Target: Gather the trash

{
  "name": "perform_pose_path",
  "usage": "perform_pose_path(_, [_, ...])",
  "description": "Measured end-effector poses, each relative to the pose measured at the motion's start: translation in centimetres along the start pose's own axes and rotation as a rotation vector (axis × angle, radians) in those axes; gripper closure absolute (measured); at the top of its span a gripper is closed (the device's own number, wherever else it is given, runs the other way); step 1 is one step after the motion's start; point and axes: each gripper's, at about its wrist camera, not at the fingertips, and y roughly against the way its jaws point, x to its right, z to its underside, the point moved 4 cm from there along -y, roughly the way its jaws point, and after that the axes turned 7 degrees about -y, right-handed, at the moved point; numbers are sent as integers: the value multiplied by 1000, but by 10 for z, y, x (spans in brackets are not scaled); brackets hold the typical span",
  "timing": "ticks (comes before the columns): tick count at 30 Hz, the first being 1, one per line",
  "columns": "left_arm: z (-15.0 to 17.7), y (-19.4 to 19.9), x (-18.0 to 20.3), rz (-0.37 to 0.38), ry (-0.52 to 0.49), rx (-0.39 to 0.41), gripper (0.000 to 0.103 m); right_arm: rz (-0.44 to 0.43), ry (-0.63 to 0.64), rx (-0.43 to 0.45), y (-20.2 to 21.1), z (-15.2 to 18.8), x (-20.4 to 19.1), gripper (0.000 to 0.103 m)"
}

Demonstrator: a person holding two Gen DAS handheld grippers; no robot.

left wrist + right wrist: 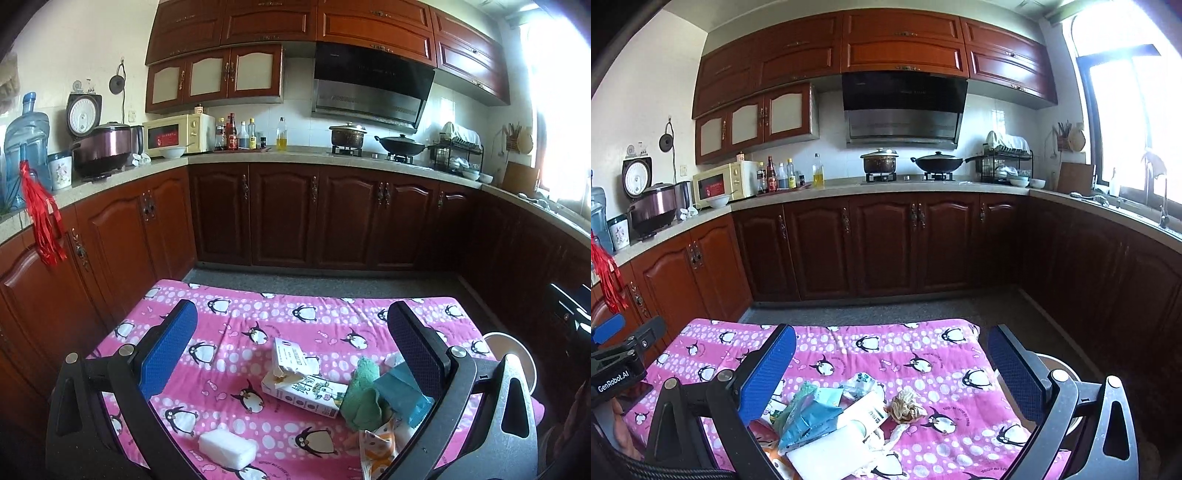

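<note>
Trash lies on a table with a pink penguin cloth (pixel 236 317). In the left wrist view I see a torn white milk carton (pixel 301 380), a green cloth (pixel 364 400), a teal wrapper (pixel 400 395), an orange-and-white wrapper (pixel 378 446) and a white foam block (pixel 227 448). My left gripper (pixel 291 325) is open and empty above them. In the right wrist view the teal wrapper (pixel 809 417), the white carton (pixel 860 410) and a crumpled brown paper (pixel 907 404) lie between the fingers of my right gripper (pixel 892 349), which is open and empty.
A white bin (pixel 511 350) stands by the table's right edge, also in the right wrist view (pixel 1054 363). Dark wooden kitchen cabinets (pixel 317 214) line the walls beyond a strip of grey floor (pixel 321 280). The left gripper body (pixel 620 363) shows at far left.
</note>
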Motion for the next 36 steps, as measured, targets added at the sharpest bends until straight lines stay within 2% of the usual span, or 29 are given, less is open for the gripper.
perform_pose_path(15, [1,-3,6,5,-10,6,1,2,-4,-24,-5,4,1,0])
perform_pose_path(36, [-5,0,9,-4,-27,30,1,4,9,-12,-4,3,-1,0])
